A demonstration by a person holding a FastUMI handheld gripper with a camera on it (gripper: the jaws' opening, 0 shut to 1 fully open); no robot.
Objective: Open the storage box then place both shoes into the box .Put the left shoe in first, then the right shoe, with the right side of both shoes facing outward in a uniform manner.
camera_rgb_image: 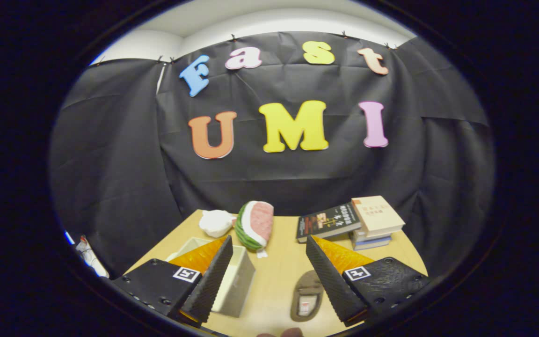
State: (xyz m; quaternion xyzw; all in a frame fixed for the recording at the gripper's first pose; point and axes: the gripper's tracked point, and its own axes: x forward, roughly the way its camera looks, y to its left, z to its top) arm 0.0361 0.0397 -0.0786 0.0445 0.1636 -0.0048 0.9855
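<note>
My gripper is held above the wooden table, its two black ribbed fingers spread wide apart with nothing between them. The pale storage box stands on the table under and just right of the left finger, which covers much of it; I cannot tell how its lid stands. A brown shoe lies flat on the table beside the right finger, sole inside showing upward. A dark rounded shape shows at the near table edge below the fingers; too little shows to name it.
Beyond the fingers lie a watermelon-slice plush and a white soft lump behind the box. A stack of books sits at the far right of the table. Black cloth walls close the booth behind.
</note>
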